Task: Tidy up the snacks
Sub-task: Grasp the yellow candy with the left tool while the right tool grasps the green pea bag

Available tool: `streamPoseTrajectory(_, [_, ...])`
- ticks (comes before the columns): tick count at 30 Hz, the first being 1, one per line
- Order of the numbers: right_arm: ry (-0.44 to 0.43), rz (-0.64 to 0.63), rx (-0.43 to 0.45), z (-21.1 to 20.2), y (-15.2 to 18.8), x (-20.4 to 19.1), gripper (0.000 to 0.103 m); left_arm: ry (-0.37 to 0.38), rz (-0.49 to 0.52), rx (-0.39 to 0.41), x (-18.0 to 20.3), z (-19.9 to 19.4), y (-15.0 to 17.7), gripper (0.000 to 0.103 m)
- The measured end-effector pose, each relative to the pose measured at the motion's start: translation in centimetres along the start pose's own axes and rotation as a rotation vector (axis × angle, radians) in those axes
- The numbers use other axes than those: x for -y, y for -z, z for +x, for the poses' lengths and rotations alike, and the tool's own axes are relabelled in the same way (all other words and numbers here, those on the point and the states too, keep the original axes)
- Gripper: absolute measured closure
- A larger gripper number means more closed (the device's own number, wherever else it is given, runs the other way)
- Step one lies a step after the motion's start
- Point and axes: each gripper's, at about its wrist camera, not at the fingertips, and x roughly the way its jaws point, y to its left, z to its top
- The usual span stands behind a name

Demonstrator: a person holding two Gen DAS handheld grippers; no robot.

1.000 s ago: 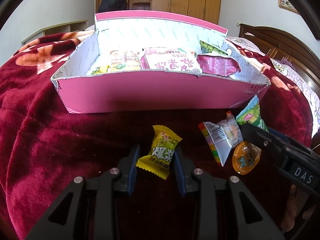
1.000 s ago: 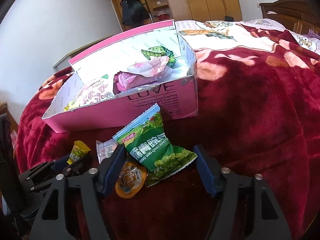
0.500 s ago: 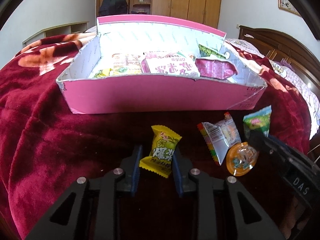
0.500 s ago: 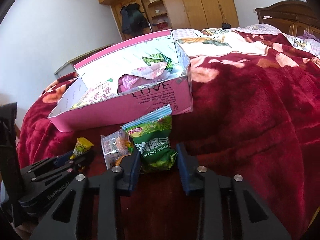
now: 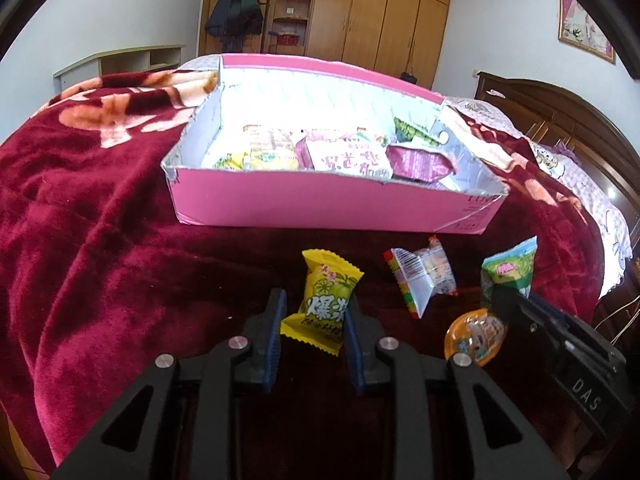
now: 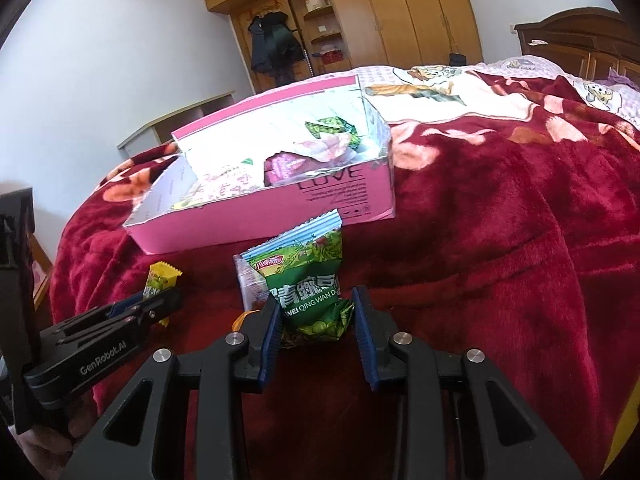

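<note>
Snacks, loose lot, on a dark red floral blanket (image 5: 100,240) in front of a pink cardboard box (image 5: 320,208). Item one: yellow candy packet (image 5: 326,300), clamped between the blue pads of the left gripper (image 5: 314,334), jaws closed on its lower half, upper end free and tilted toward the box. Item two: green pea packet (image 6: 310,280), pinched at its lower part by the right gripper (image 6: 318,336), whose jaws have just been closing onto it; packet stands upright, crumpled at the grip. Item three: clear wrapped snack (image 5: 422,276) with striped edge, lying on the blanket between the two grippers. Item four: round orange jelly cup (image 5: 474,336), just beside the right gripper's fingers. Box contents: several packets, white-pink, maroon, yellow and green, lying flat or leaning inside. Background: wooden wardrobe (image 5: 380,12), dark coat hanging, carved wooden headboard at the right
</note>
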Motion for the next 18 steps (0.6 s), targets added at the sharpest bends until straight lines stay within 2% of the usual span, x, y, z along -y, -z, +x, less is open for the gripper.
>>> streamPoseTrajectory(18, [-0.066, 0.002, 0.03, -2.7, -1.6, -1.9, 0.069, 0.023, 0.004, 0.075, -0.4, -3.3, -2.3, 0.075])
